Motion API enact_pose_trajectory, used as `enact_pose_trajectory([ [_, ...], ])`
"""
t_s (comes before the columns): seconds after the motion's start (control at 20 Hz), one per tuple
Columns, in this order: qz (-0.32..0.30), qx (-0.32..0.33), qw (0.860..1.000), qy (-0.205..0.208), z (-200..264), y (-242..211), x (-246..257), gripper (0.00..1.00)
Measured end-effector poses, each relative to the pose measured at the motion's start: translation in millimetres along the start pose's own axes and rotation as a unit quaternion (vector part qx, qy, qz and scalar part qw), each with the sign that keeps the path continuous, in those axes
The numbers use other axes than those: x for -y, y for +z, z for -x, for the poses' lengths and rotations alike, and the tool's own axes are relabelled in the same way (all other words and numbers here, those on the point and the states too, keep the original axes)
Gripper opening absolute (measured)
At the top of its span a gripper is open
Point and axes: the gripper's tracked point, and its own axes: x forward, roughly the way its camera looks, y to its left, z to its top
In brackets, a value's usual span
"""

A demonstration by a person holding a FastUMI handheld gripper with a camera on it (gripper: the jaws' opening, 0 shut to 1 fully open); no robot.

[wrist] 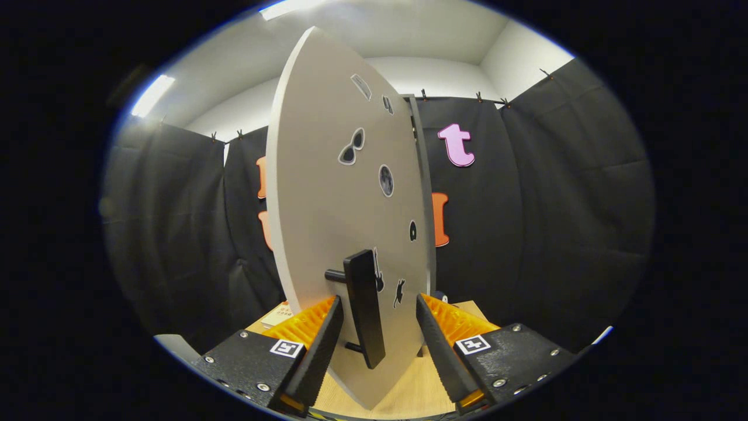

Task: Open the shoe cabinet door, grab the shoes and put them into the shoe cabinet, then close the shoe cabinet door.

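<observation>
White cabinet door [327, 175] edge-on hides cabinet interior; black handle [365, 307] between spread tool [378, 318] fingers, untouched.

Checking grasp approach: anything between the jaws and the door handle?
Nothing visible. The gripper is open, and the black handle on the white door already sits between the jaws, nearer the left one, with open gaps on both sides.

The door [333, 193] stands edge-on just ahead of the gripper [377, 310], its handle [363, 307] between the spread fingers, neither touching it. Right of the door lies open room back to the cloth wall [555, 222]; left of it likewise.
</observation>
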Motion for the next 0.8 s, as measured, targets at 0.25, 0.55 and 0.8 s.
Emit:
enact_pose_trajectory([
  [0.25,0.006,-0.004,0.999,0.04,-21.9,-2.8,-32.9,0.8],
  [0.55,0.027,-0.007,0.996,0.081,-52.0,-3.8,-76.8,0.8],
  [0.8,0.011,-0.01,0.995,0.097,-89.7,-8.9,-109.8,0.85],
])
